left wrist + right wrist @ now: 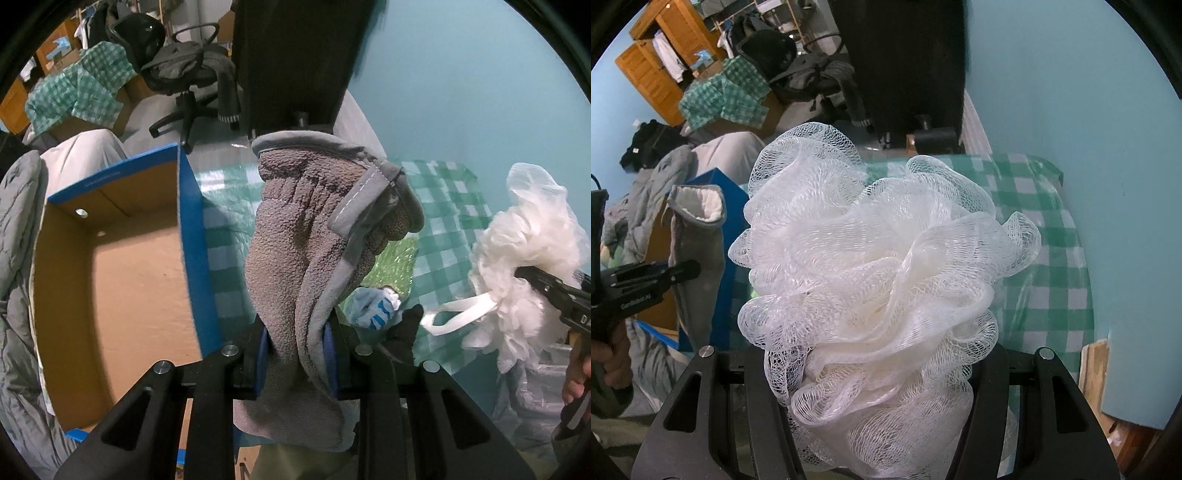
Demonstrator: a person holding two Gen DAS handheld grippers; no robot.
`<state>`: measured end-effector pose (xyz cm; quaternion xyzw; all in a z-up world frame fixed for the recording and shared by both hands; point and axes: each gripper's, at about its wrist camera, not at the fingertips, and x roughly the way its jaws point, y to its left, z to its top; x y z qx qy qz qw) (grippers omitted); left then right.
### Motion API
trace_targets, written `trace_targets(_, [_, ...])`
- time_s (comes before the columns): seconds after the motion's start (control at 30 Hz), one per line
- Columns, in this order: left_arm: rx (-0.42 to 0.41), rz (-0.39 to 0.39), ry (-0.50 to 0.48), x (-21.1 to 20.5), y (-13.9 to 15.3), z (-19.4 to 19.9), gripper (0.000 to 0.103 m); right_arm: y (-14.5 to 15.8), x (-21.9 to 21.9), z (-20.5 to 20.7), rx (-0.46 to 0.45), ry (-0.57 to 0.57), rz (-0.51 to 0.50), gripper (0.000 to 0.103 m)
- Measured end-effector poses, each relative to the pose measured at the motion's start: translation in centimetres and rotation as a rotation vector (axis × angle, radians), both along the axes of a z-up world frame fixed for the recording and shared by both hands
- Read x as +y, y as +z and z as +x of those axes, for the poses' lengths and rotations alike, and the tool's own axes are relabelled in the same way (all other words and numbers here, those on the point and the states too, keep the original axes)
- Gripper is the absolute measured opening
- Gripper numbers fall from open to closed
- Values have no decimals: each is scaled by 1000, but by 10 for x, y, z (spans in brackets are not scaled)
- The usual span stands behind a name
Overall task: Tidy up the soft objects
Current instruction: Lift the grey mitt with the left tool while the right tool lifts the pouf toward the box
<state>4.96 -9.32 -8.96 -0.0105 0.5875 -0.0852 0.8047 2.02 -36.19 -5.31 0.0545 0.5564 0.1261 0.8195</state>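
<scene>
My left gripper [297, 354] is shut on a grey fleece cloth [295, 240] that stands up between its blue pads, held above the table. The cloth also shows in the right wrist view [696, 251], with the left gripper [690, 269] at the far left. My right gripper [882, 376] is shut on a white mesh bath pouf [871, 280] that fills most of its view. The pouf [517, 288] with its white loop shows at the right of the left wrist view, held by the right gripper [524, 273]. An open blue cardboard box [110, 295] lies to the left of the cloth.
The table wears a green checked cloth [1045, 240]. A blue and white crumpled item [373, 308] and a black item [406, 328] lie on it behind the grey cloth. A dark monitor [295, 55] stands at the back. Grey bedding [14, 258] lies left of the box. An office chair [184, 74] stands beyond.
</scene>
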Motion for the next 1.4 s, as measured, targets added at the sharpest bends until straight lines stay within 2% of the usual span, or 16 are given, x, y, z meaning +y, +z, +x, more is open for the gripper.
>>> trace_targets(0.3, [-68, 17, 40, 25, 36, -11, 25, 24, 26, 14, -52, 70, 35, 57])
trace_targets(0.67, [-105, 8, 159, 78, 57, -23, 25, 41, 88, 33, -106, 222, 70, 57])
trace_targets(1.0, [-119, 37, 283, 132, 59, -37, 25, 48, 158, 51, -129, 364, 97, 57])
trace_targets(1.4, [-101, 73, 378, 184, 44, -47, 25, 36, 245, 59, -123, 529, 106, 57])
